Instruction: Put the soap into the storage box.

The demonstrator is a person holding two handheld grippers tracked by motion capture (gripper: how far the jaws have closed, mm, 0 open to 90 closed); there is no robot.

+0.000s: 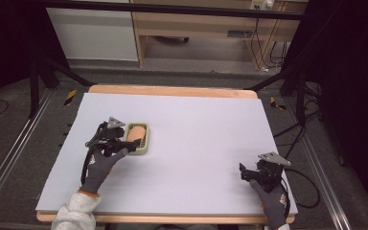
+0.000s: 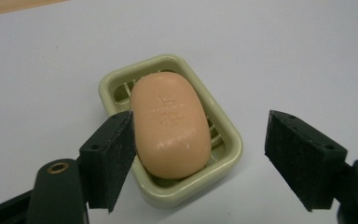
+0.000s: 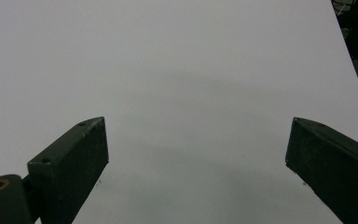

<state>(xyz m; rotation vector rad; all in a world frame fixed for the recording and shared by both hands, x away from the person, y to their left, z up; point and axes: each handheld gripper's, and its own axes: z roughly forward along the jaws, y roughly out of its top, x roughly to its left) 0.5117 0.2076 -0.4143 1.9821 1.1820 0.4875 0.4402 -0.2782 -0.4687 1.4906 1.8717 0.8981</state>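
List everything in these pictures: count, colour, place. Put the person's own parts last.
soap bar: one, peach-orange, lying in the soap dish, left part of the table.
soap dish: one, pale green, on the white sheet, left of centre.
table: one, wooden edge under a white sheet, middle of the high view.
wooden furniture: one piece, light wood, on the floor behind the table.
left claw: one, black, open, its jaws on either side of the dish's near end.
right claw: one, black, open over bare sheet near the table's right front corner.
gloved hands: two, dark grey, each holding a claw.
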